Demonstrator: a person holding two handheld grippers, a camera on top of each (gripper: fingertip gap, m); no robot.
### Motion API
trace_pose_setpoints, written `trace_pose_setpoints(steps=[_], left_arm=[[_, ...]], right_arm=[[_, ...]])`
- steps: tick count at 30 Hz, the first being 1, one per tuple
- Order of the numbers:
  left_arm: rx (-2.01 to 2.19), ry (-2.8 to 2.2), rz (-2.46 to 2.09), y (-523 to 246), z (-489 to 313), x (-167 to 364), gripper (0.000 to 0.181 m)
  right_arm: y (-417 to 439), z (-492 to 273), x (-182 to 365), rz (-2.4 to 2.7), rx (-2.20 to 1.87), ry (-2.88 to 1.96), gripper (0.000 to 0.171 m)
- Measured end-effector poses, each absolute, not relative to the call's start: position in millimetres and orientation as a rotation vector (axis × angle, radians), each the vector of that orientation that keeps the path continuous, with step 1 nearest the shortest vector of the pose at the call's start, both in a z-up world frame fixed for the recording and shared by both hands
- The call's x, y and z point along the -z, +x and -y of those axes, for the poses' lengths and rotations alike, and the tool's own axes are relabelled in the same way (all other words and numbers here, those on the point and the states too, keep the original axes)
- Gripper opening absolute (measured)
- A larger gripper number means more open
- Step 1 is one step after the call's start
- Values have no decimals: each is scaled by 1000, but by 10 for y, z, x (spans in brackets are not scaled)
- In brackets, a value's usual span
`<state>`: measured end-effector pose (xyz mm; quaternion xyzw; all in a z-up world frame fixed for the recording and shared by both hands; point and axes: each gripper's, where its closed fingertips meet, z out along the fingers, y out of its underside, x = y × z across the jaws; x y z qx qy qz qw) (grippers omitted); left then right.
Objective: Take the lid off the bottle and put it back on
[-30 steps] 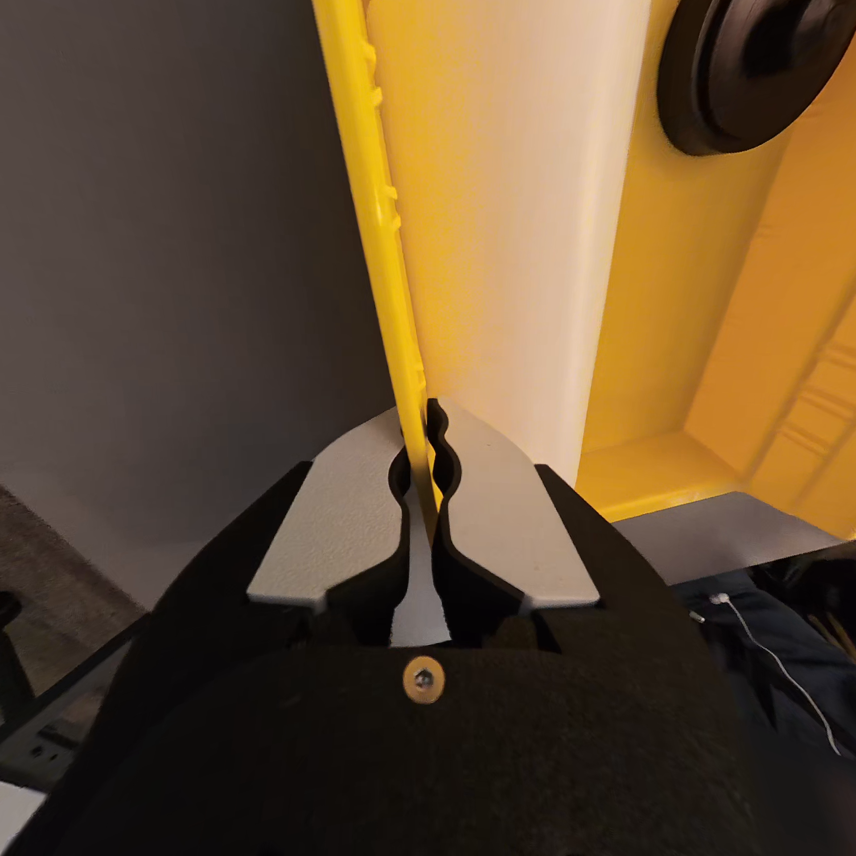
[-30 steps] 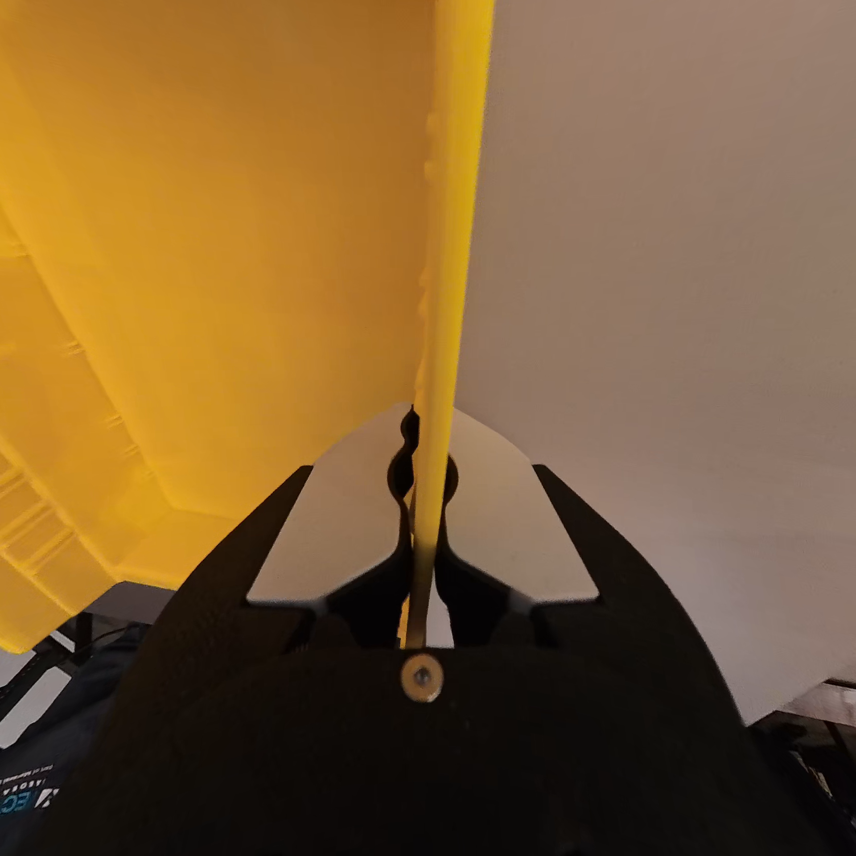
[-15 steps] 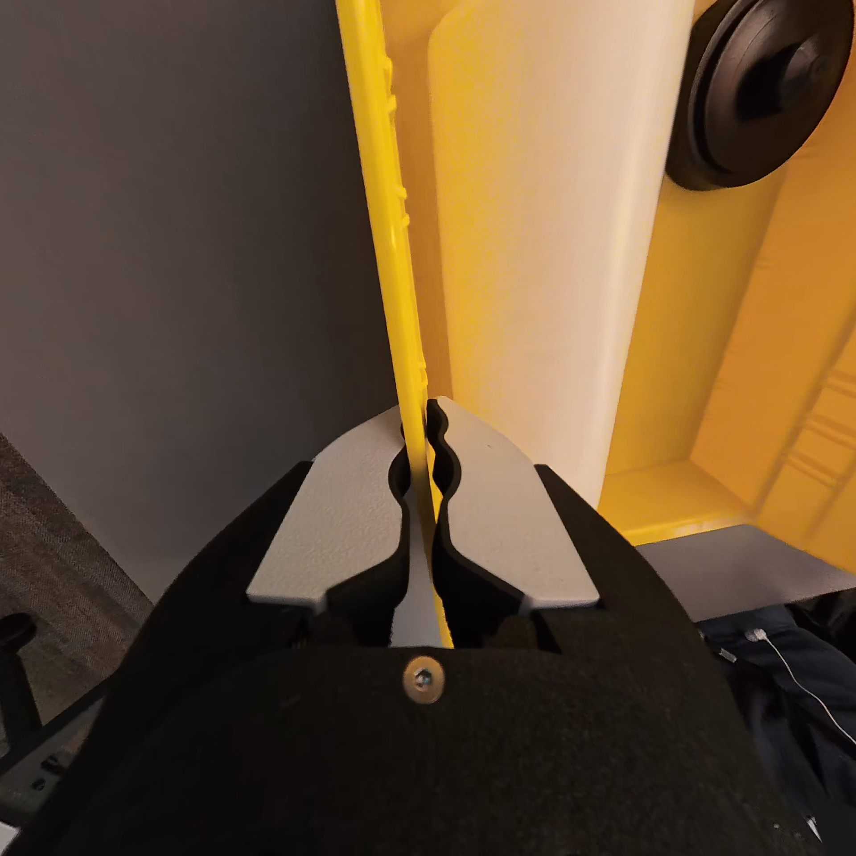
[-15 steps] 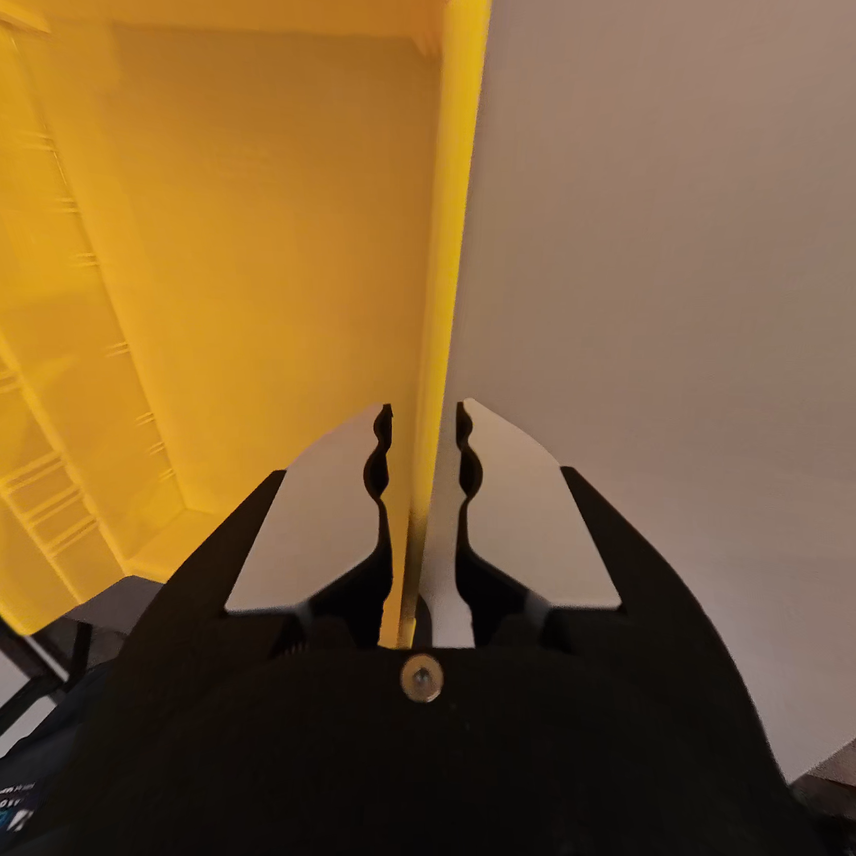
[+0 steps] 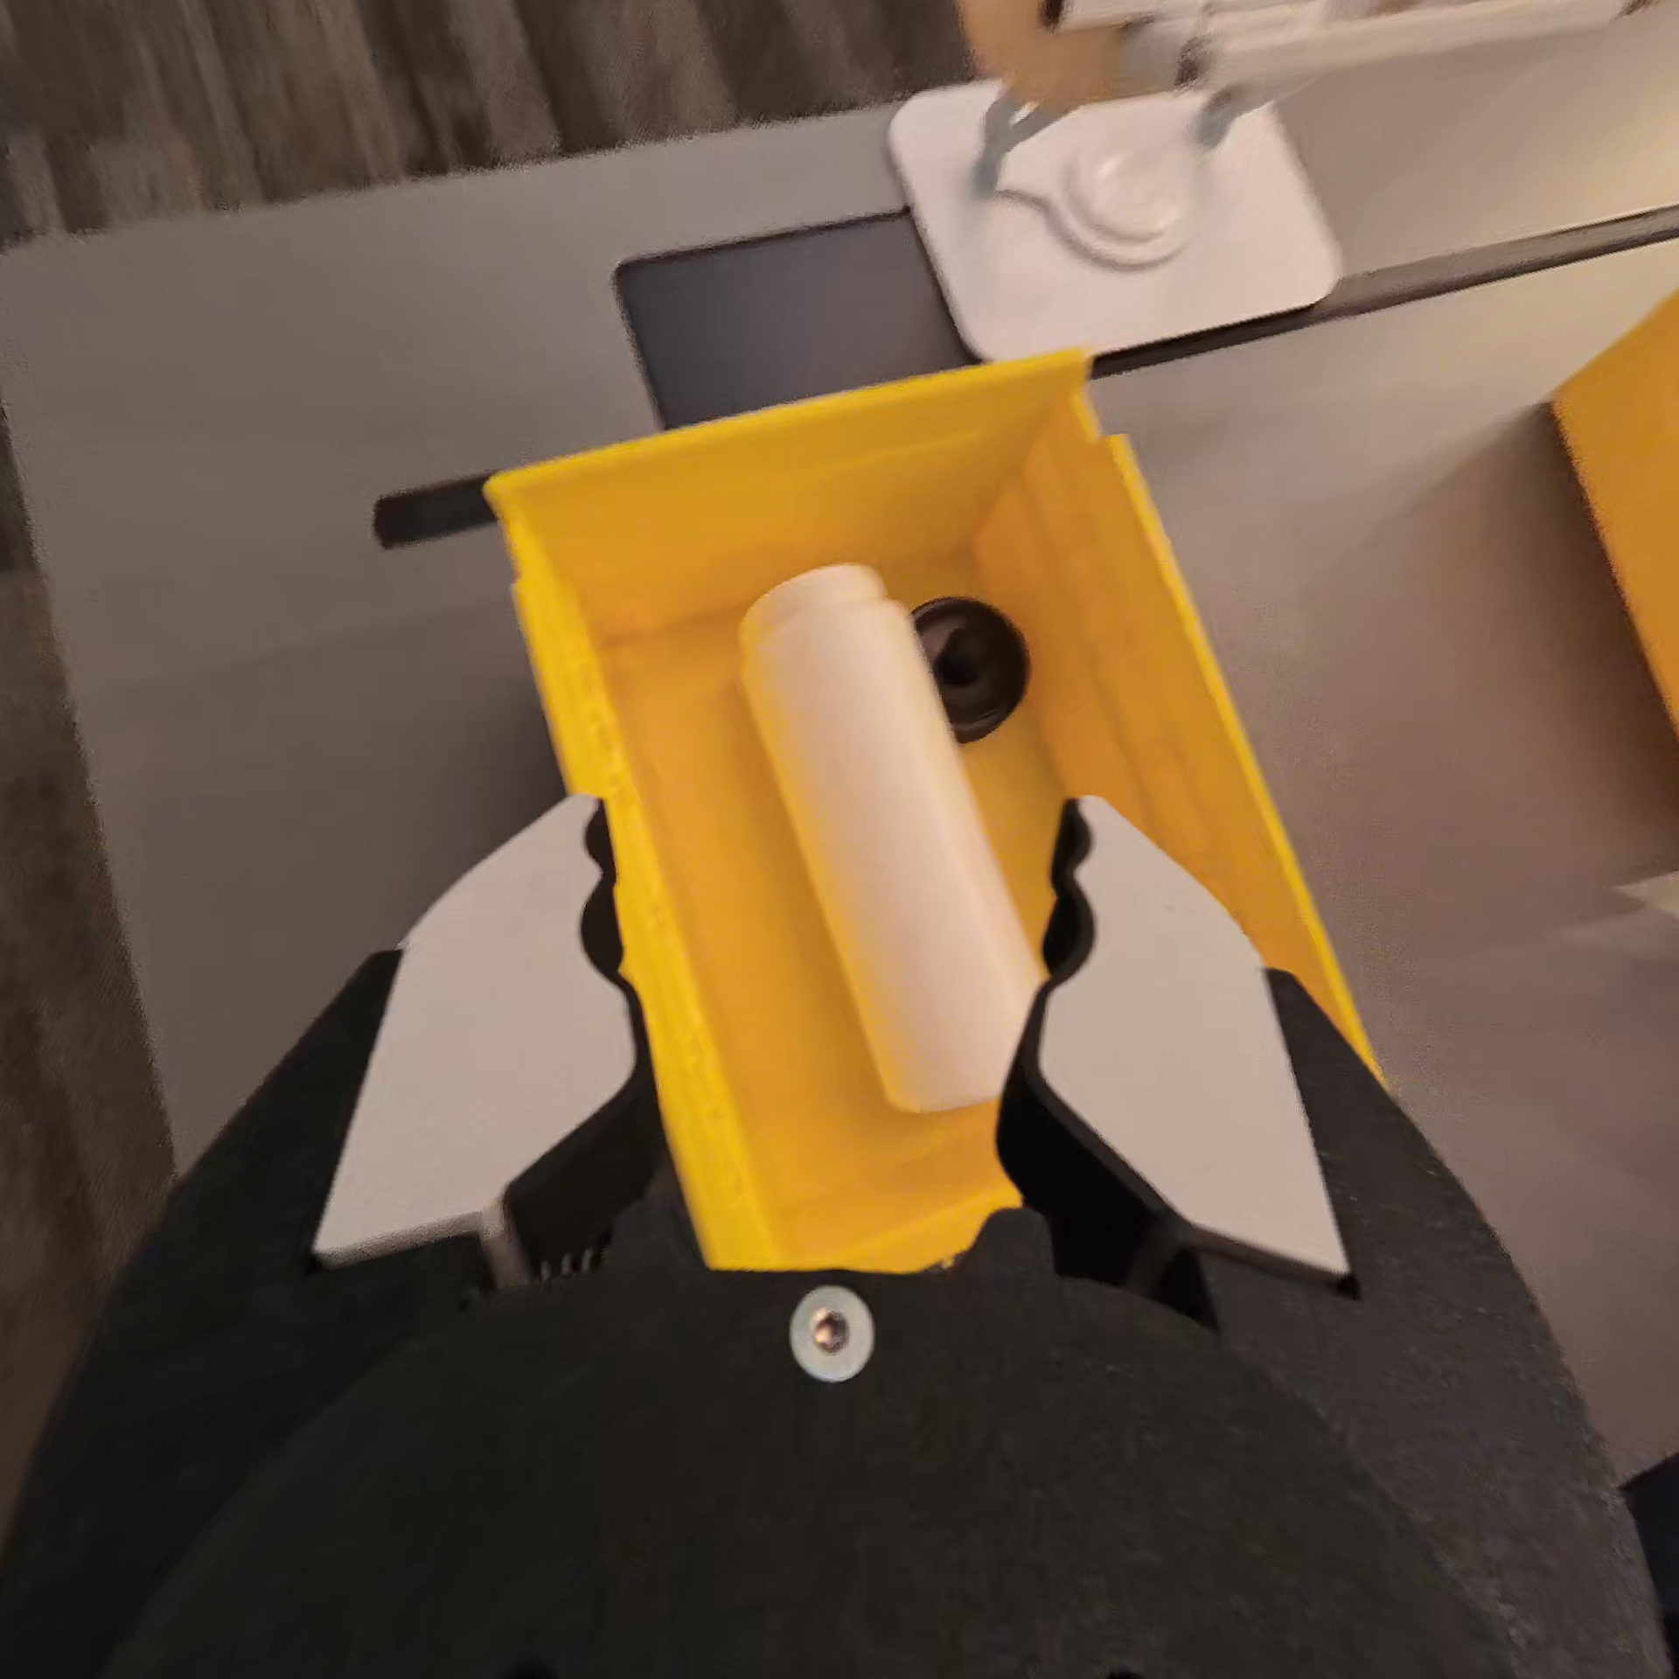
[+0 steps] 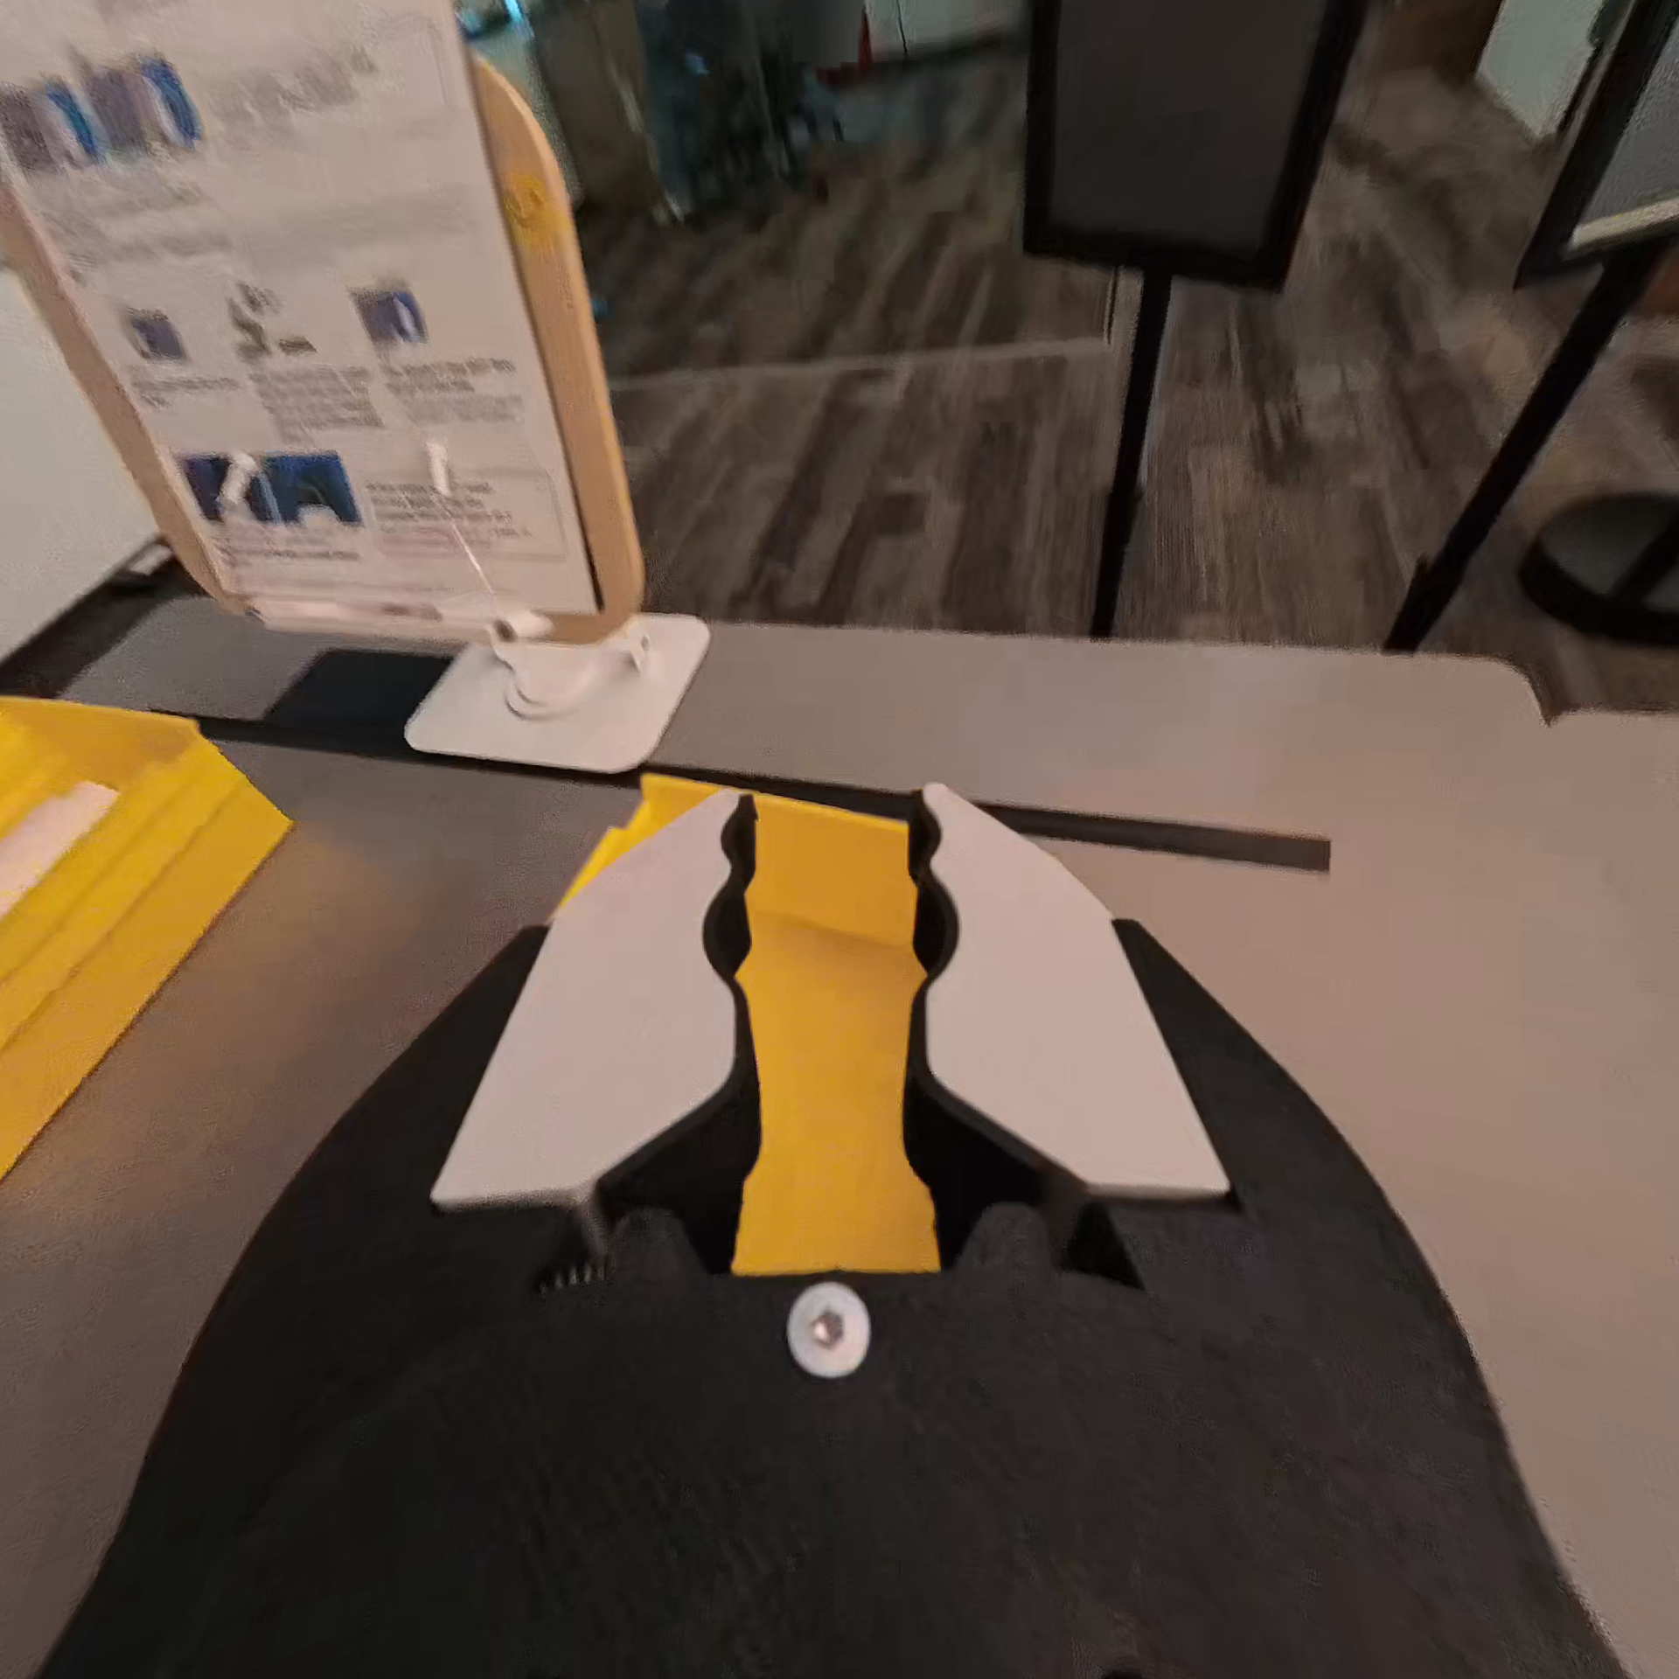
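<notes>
Left gripper [image 5: 831,822] is spread wide over the yellow box [image 5: 1181,745], nothing held. Cream bottle [image 5: 886,845] is seen lying inside the box, black lid [image 5: 977,668] beside its neck. Right gripper [image 6: 829,809] is partly parted, empty, above a second box [image 6: 831,1036]. Earlier, box walls were pinched by both.

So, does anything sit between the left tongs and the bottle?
Yes. The open left tongs straddle the left wall of the bin: one finger is outside it, the other over the inside beside the bottle. Closing now would likely catch the wall too. The lid lies off the bottle, beyond it, out of the way.
</notes>
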<state>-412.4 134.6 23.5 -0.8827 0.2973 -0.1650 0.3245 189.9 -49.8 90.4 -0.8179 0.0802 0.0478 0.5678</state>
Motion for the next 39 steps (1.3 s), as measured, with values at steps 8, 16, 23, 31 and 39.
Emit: trace_pose_setpoints(steps=[8, 16, 23, 31, 39], left_arm=[[408, -2566, -900, -3757, -1129, 433, 86], [-6, -2853, -903, -3981, -1173, 1001, 100], [-17, -3006, -748, -4074, -1206, 1268, 86], [-1, -3071, -700, -4072, -1170, 1400, 91], [-15, -3059, -760, -4084, -1151, 1362, 89]], right_arm=[[1681, 308, -931, -57, -303, -1698, 44], [1639, 424, -984, -50, -343, -1707, 43], [1484, 501, -1019, -2, -381, -1743, 44], [1456, 536, -1006, 13, -436, -1753, 43], [1479, 535, -954, 7, -475, -1767, 43]])
